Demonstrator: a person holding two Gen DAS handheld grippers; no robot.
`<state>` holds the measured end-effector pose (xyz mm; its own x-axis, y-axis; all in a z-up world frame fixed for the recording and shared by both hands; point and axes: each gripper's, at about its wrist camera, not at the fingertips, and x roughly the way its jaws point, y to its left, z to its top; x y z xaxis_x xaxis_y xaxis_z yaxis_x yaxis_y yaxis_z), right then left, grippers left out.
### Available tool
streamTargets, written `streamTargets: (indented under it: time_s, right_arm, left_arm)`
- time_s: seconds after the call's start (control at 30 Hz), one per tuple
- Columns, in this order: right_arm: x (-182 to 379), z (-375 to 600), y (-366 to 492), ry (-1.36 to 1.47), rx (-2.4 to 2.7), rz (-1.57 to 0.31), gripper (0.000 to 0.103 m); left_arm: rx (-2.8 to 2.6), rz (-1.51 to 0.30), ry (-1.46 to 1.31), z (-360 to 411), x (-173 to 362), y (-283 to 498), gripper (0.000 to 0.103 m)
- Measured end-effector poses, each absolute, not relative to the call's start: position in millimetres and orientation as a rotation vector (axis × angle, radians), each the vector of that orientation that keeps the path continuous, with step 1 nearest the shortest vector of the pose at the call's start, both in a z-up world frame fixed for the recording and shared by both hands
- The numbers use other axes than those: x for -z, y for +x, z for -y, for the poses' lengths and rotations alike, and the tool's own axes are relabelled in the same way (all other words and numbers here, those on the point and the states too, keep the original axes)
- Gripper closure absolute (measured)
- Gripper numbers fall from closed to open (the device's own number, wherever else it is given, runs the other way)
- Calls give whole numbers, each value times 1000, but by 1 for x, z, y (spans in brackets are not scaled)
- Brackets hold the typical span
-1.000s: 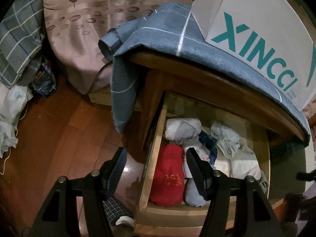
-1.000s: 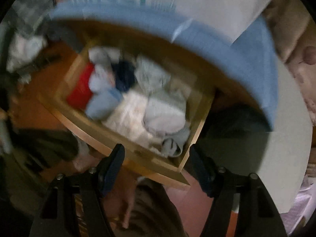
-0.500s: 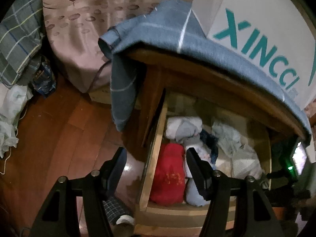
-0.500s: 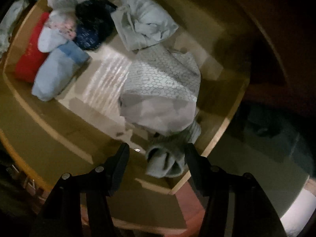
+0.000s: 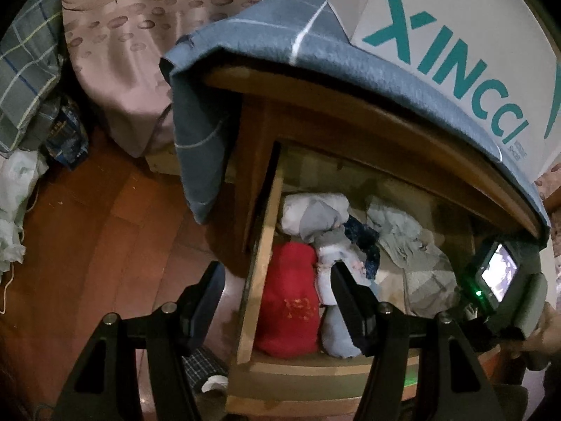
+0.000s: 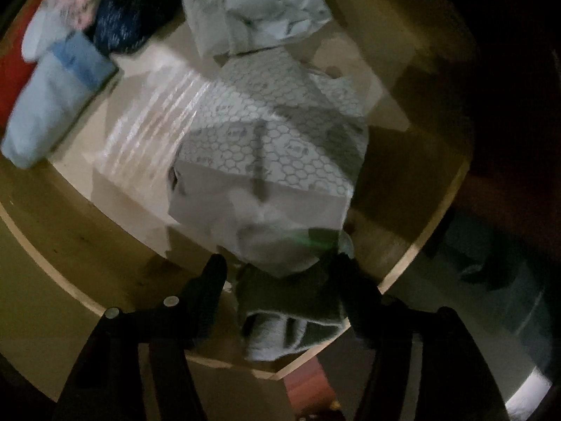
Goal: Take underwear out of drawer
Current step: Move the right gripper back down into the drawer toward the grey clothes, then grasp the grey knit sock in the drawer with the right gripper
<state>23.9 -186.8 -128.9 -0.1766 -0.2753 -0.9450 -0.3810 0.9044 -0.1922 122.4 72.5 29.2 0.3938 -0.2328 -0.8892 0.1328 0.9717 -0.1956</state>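
We are over the open drawer [image 5: 257, 280] with both tongs pointing down. Our left tongs [image 5: 277, 284] hang apart with nothing between them, straddling the drawer's left wall: 1 finger over the wooden floor [image 5: 105, 228], the other above the rolled clothes. Our right tongs [image 6: 277, 280] sit low inside the drawer at its near right corner, jaws opening, 1 finger on each side of a grey-green folded piece [image 6: 291, 319]; the pads are not pressing it. Just beyond lies the pale underwear with the honeycomb print [image 6: 277, 140], flat on the drawer bottom, its near edge reaching between the fingers. Past that, a crumpled light grey garment [image 6: 256, 7]. On the drawer's left side we see a red bundle [image 5: 291, 308], a light blue roll [image 6: 52, 105] and a dark blue piece [image 6: 129, 14]. Farther off, a blue-grey cloth [image 5: 252, 59] drapes the cabinet top under a white box [image 5: 455, 35], with the bed [image 5: 122, 52] beyond.
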Motion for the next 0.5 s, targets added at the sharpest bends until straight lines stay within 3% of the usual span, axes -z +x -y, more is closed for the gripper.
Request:
streamTargets:
  time_s: [0.27, 0.5]
  right_arm:
    - [135, 186, 20, -578, -159, -1778, 39]
    - [142, 179, 18, -652, -199, -1770, 47]
  left_arm:
    - [233, -1153, -72, -68, -26, 122, 39]
    - [235, -1161, -62, -66, -23, 121, 39]
